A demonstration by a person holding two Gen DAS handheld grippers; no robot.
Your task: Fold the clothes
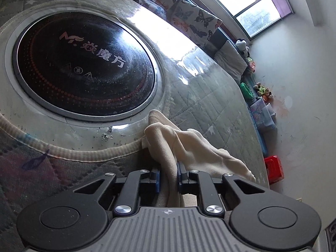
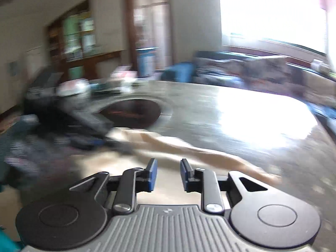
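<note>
on the quilted grey table cover (image 1: pixel 201 113), at 5 o'clock from the round black glass cooktop (image 1: pixel 84 63), lies the soft cream knit garment (image 1: pixel 189 147), bunched. left gripper (image 1: pixel 168 176) has its blue pads pinching a gathered fold of it. right gripper (image 2: pixel 168 175) is spread w/ nothing between the pads; view blurred. cloth looks light, limp, prob droops & slides; best taken at a hem or corner, not mid-bunch.

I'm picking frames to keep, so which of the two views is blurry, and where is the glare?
Left wrist view: sharp, with window glare across the table behind the cream cloth. Right wrist view: smeared by motion blur, with the window blown out and a white glare patch on the tabletop.
</note>
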